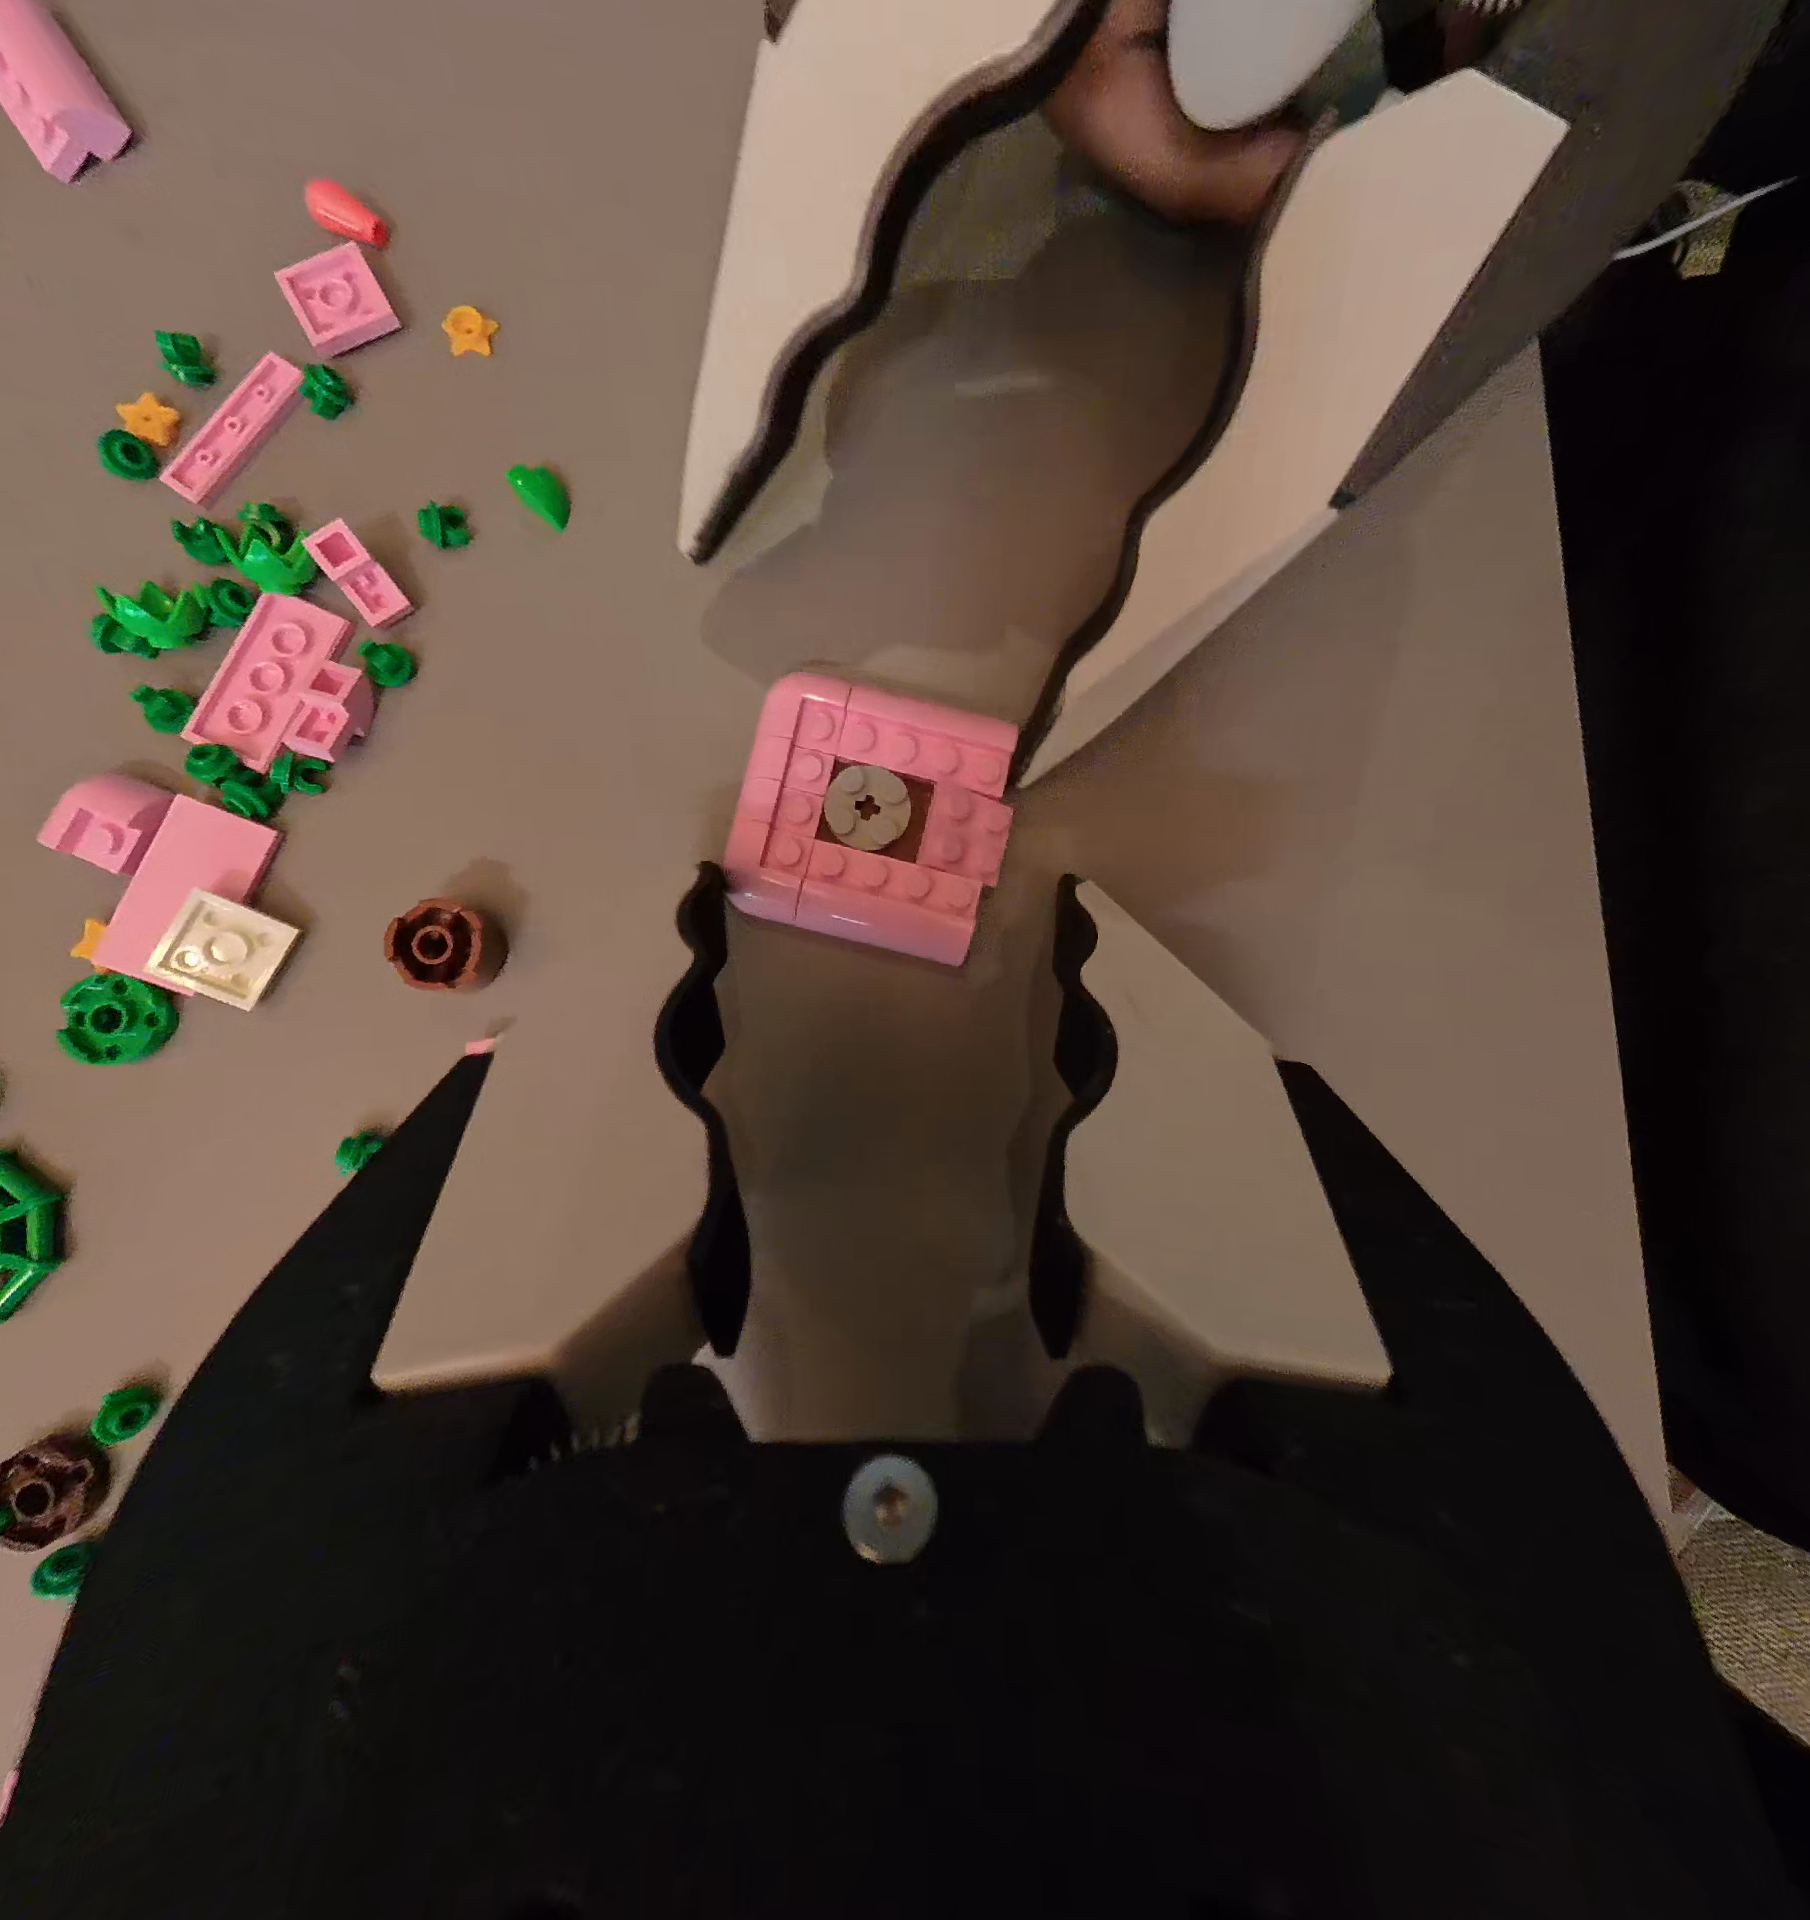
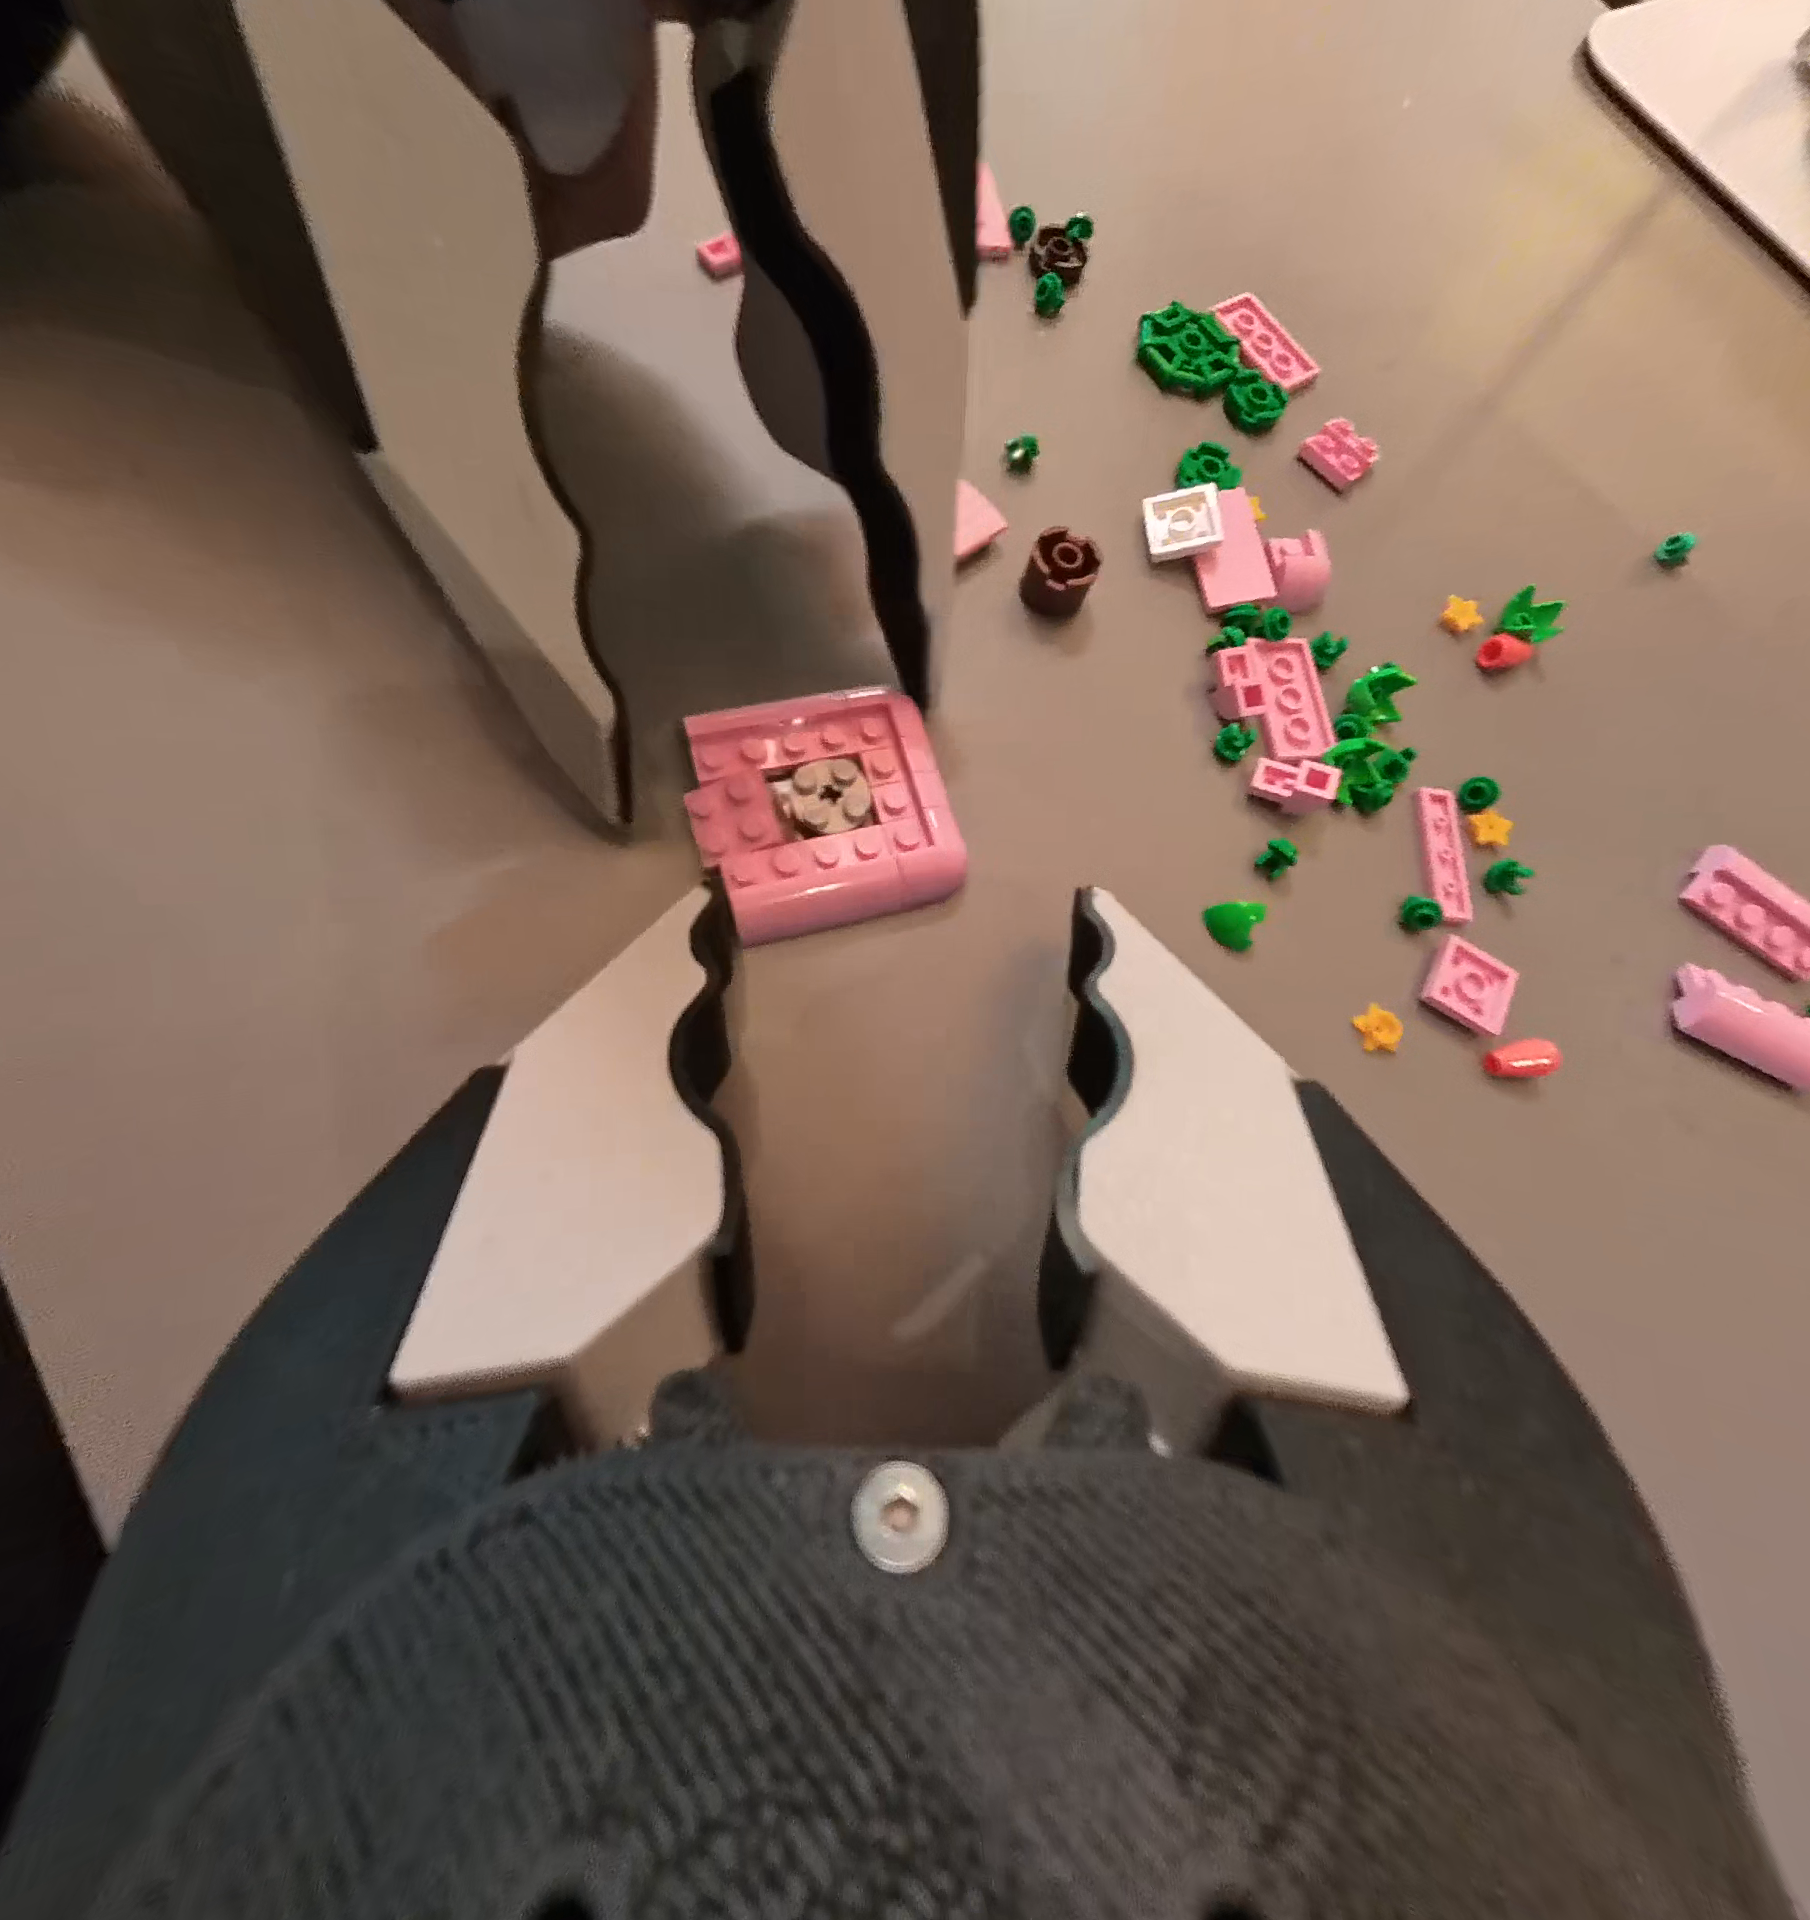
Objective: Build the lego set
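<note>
A pink square lego assembly (image 1: 906,894) with a grey round plate (image 1: 868,808) in its middle lies flat on the grey-brown table; it also shows in the right wrist view (image 2: 828,878). My left gripper (image 1: 890,894) is open, and its left fingertip (image 1: 712,894) sits close by the assembly's near corner. My right gripper (image 2: 896,899) is open on the opposite side, and one of its fingertips (image 1: 1031,764) is by the assembly's edge. Neither holds anything.
Loose pink bricks (image 1: 267,675), green leaf pieces (image 1: 148,618), a brown round piece (image 1: 444,940) and a white plate (image 1: 220,948) lie scattered left of the assembly, on the right in the right wrist view (image 2: 1285,707). The table edge (image 1: 1597,831) runs close by. A white board (image 2: 1711,135) lies far right. One gripper's finger ends stand about 4 centimeters off the other's. The white plate (image 1: 220,948) sits 8 centimeters or so from the ends of my left fingers. Look for it in the right wrist view (image 2: 1181,521) too.
</note>
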Available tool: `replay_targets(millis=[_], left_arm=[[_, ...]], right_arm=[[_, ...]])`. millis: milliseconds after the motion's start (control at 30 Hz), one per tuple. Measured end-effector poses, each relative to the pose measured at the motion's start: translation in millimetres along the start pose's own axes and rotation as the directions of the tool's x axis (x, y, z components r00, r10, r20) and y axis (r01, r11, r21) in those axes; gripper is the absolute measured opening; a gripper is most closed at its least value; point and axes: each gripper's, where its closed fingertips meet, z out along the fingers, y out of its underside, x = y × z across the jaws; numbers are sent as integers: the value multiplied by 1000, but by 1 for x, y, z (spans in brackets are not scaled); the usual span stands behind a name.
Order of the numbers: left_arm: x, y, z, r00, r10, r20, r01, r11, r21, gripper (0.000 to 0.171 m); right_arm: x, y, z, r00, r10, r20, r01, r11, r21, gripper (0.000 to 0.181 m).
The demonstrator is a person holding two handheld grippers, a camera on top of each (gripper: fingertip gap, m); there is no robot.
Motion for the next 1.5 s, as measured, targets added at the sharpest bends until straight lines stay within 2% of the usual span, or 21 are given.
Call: replay_targets(millis=[133, 300, 600, 667, 733, 833, 967, 1100, 1133, 1167, 1233, 1267, 1333, 1400, 1500], left_arm=[[1, 3, -1, 1000, 17, 7, -17, 1000, -13, 61], [5, 7, -7, 999, 14, -29, -15, 1000, -22, 45], [-8, 5, -12, 999, 1, 32, -1, 1000, 5, 53], [-14, 2, -13, 998, 2, 70, -3, 1000, 18, 64], [-32, -4, -18, 983, -23, 180, 14, 999, 50, 89], [-49, -15, -29, 961, -90, 262, 56, 989, 134, 112], [-66, -35, -52, 933, -193, 305, 97, 948, 303, 114], [-90, -47, -80, 864, -305, 400, 108, 889, 445, 123], [-93, -45, -84, 853, -318, 413, 112, 886, 450, 120], [-93, -43, -83, 851, -321, 416, 122, 891, 438, 106], [-84, -40, -73, 882, -285, 374, 127, 910, 394, 44], [-80, -40, -68, 894, -271, 357, 123, 914, 386, 32], [-77, -40, -61, 905, -251, 343, 116, 922, 369, 18], [-73, -39, -53, 916, -227, 332, 109, 934, 339, 11], [-57, -33, -35, 949, -164, 269, 94, 963, 253, 6]], right_arm=[[9, 4, -4, 1000, 4, -24, -5, 1000, -1, 69], [27, 14, -13, 995, 27, -91, -29, 999, -18, 68], [33, 22, -20, 990, 59, -129, -62, 998, -18, 69], [34, 24, -21, 989, 82, -127, -84, 996, -15, 70], [35, 25, -23, 987, 84, -136, -87, 996, -14, 70], [36, 26, -24, 986, 88, -142, -91, 996, -15, 70], [36, 26, -24, 985, 87, -148, -90, 996, -15, 70], [39, 23, -27, 981, 96, -170, -96, 995, 8, 70], [40, 22, -29, 978, 107, -177, -105, 994, 22, 70], [41, 19, -31, 975, 118, -186, -112, 993, 41, 69], [41, 11, -36, 969, 138, -205, -123, 989, 87, 62], [38, 5, -39, 967, 152, -203, -129, 984, 122, 56], [26, -10, -43, 967, 194, -164, -157, 965, 212, 41], [8, -20, -44, 969, 223, -104, -189, 946, 264, 33], [-10, -19, -39, 980, 174, -96, -149, 963, 224, 28]])
